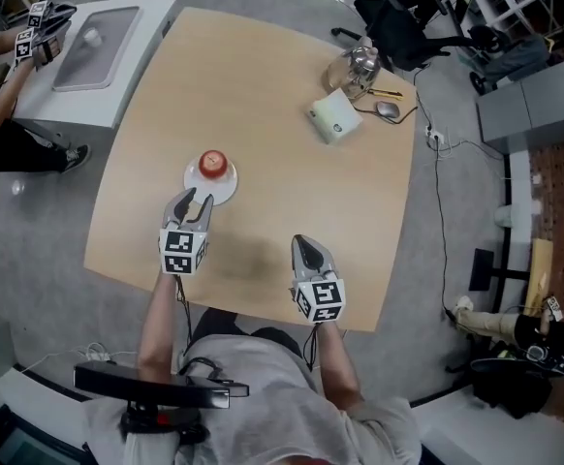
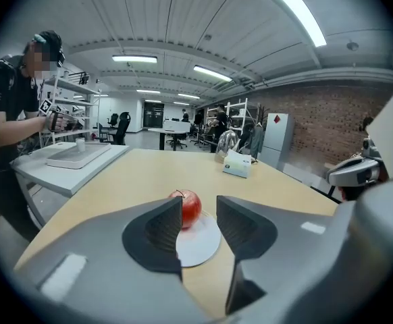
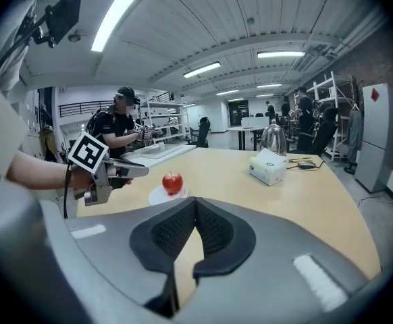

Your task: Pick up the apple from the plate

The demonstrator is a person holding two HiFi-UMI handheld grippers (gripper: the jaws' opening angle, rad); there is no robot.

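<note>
Sitting on round white plate (image 1: 224, 191): glossy red apple (image 1: 211, 164).

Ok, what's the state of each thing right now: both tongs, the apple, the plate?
Apple: resting on the plate, stem up, not gripped.
Plate: flat on the table, holding only the apple.
Left tongs: open, empty, lined up on the apple but short of it.
Right tongs: shut, empty, over bare table.
</note>
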